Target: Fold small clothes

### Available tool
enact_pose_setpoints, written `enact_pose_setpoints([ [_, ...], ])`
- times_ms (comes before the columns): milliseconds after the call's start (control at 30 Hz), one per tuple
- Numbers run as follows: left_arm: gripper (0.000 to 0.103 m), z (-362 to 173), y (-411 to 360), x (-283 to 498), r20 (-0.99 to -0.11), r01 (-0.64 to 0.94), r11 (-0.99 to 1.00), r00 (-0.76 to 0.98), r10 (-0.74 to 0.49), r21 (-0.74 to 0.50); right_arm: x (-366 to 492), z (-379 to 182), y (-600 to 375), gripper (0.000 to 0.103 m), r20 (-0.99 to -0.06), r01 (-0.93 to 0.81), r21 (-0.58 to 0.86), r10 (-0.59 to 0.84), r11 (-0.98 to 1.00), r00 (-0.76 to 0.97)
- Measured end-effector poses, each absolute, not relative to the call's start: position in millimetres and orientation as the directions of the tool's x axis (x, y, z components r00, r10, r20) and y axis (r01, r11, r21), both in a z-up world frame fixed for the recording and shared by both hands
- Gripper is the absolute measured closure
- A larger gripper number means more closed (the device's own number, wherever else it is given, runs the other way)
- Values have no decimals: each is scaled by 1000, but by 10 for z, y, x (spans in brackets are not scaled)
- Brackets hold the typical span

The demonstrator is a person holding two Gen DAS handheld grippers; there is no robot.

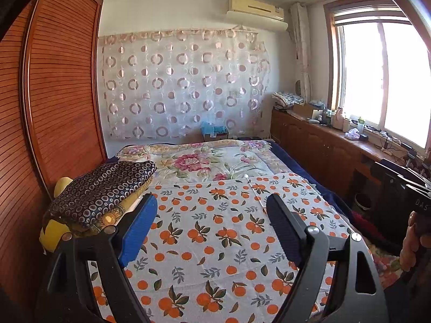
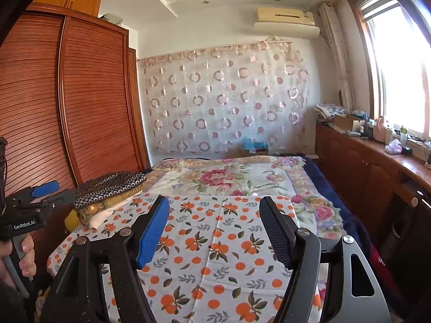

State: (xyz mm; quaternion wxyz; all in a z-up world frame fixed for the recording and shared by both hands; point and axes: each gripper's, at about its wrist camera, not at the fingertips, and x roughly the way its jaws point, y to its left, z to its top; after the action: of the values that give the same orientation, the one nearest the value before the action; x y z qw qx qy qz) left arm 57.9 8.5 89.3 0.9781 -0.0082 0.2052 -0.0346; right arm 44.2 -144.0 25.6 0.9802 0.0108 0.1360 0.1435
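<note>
- Left wrist view: the left claw [image 1: 211, 210] hangs above the bed [image 1: 309, 158], its jaws spread wide with nothing between them; one finger carries a blue pad, the other a black ribbed pad
- An orange-print cloth [image 1: 215, 242], white with oranges and leaves, lies spread flat on the near part of the bed, directly under the claw; a crease line runs across its far right part
- A stack of folded clothes [image 1: 102, 188] sits at the left edge of the bed, just beside the cloth; the top piece is dark with small rings, with yellow and pale pieces beneath
- A floral quilt [image 1: 204, 161] covers the far part of the bed
- Right wrist view: the right claw [image 2: 214, 215] is also wide open and holds nothing; it too hovers over the orange-print cloth
- A hand [image 2: 25, 255] at the left edge grips the handle of the other tool
- A slatted wooden wardrobe [image 2: 89, 107] stands to the left of the bed; a wooden counter [image 2: 388, 158] with small items runs below the window [image 2: 398, 62] on the right
</note>
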Motion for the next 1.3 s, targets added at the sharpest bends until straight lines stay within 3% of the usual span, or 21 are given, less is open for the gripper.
enact_pose_setpoints([
  [1300, 19, 860, 70, 568, -399, 63, 998, 914, -70, -31, 449, 246, -1492, 32, -262, -289, 57, 294, 956, 919],
])
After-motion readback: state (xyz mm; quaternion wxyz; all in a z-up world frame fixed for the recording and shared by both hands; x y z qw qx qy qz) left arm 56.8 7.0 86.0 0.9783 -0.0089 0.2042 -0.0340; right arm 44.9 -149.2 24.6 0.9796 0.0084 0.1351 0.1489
